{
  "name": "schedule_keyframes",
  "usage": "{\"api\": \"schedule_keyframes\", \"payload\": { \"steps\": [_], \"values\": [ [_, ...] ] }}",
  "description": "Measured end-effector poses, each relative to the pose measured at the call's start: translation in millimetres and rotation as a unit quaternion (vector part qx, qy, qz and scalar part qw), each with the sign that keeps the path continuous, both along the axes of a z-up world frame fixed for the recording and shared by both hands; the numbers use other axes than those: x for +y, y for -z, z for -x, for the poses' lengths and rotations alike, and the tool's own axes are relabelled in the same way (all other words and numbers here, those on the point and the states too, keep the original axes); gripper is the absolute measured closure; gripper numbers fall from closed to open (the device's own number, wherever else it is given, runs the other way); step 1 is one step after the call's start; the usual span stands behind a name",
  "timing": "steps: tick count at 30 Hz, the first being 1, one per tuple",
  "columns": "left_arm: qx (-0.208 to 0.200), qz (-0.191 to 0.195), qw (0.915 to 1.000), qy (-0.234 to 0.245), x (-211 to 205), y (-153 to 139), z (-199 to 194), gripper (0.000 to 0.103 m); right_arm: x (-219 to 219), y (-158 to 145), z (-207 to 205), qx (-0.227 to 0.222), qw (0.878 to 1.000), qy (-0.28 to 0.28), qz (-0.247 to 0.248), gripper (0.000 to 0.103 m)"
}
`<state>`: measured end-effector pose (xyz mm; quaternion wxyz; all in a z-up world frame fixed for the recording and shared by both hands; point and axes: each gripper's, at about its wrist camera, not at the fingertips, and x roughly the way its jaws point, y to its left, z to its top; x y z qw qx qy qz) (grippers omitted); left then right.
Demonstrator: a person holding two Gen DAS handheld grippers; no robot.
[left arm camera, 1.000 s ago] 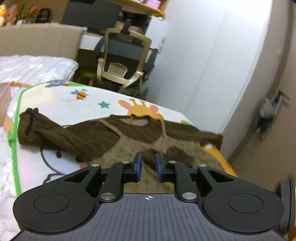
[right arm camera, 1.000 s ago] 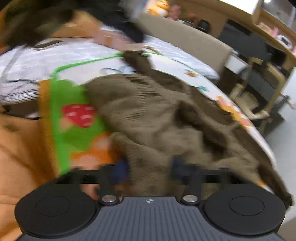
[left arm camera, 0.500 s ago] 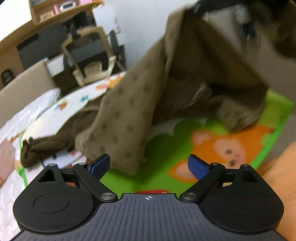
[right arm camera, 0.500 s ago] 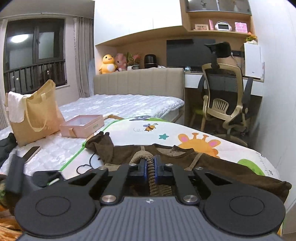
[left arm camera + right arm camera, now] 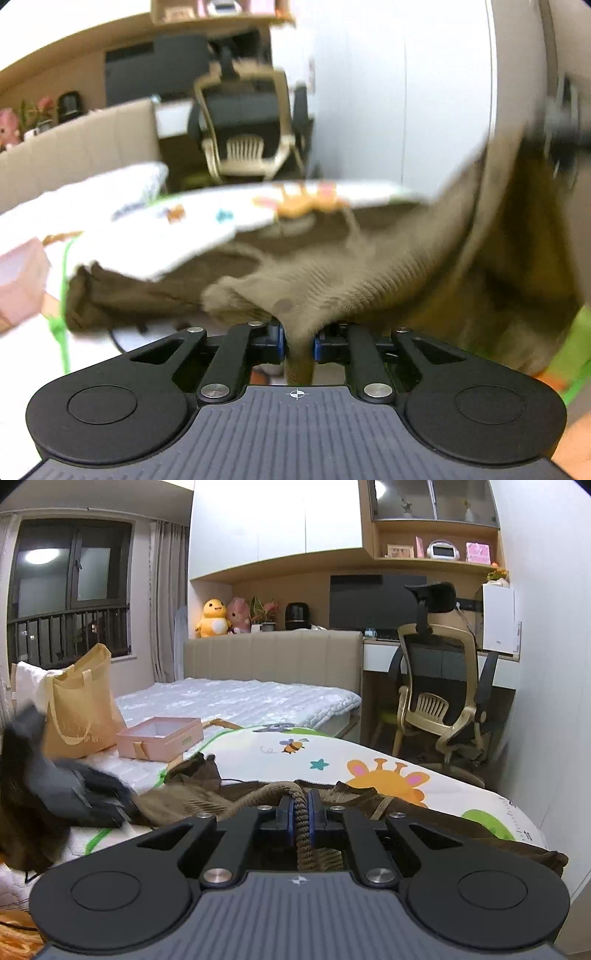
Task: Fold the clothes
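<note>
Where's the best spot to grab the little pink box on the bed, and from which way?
Grab the pink box by one thin side wall, coming from above. It sits open with no lid, so one claw finger can slip inside and the other outside that wall.

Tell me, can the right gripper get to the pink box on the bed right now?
Probably not: the right gripper is shut on the brown sweater, so the pink box, unobstructed ahead-left, needs freed jaws.

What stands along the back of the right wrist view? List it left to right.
Window → tote bag → yellow plush toy → pink plush toy → potted plant → black pot → monitor → office chair.
</note>
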<state>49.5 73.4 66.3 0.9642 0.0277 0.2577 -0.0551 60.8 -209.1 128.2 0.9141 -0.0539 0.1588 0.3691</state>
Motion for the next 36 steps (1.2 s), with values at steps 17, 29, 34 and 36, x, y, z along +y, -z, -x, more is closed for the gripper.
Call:
{"api": "schedule_keyframes", "payload": {
  "steps": [17,29,34,36],
  "values": [
    [-0.035,0.048,0.9975,0.038,24.7,-69.0,80.0,0.022,-50.1,-11.9,48.7,-0.029,0.998,-0.044,-0.036,0.038],
    [0.144,0.243,0.9588,-0.031,70.0,32.3,-38.2,0.015,-21.0,57.7,-62.4,0.074,0.995,0.050,0.041,0.010],
    [0.124,0.246,0.9610,-0.027,76.9,36.2,-74.6,0.026,25.1,75.8,-131.2,0.100,0.991,0.044,0.072,0.049],
    [0.115,0.247,0.9619,-0.026,79.6,37.6,-89.1,0.027,44.2,82.6,-164.7,0.132,0.988,0.039,0.063,0.049]
  ]
}}
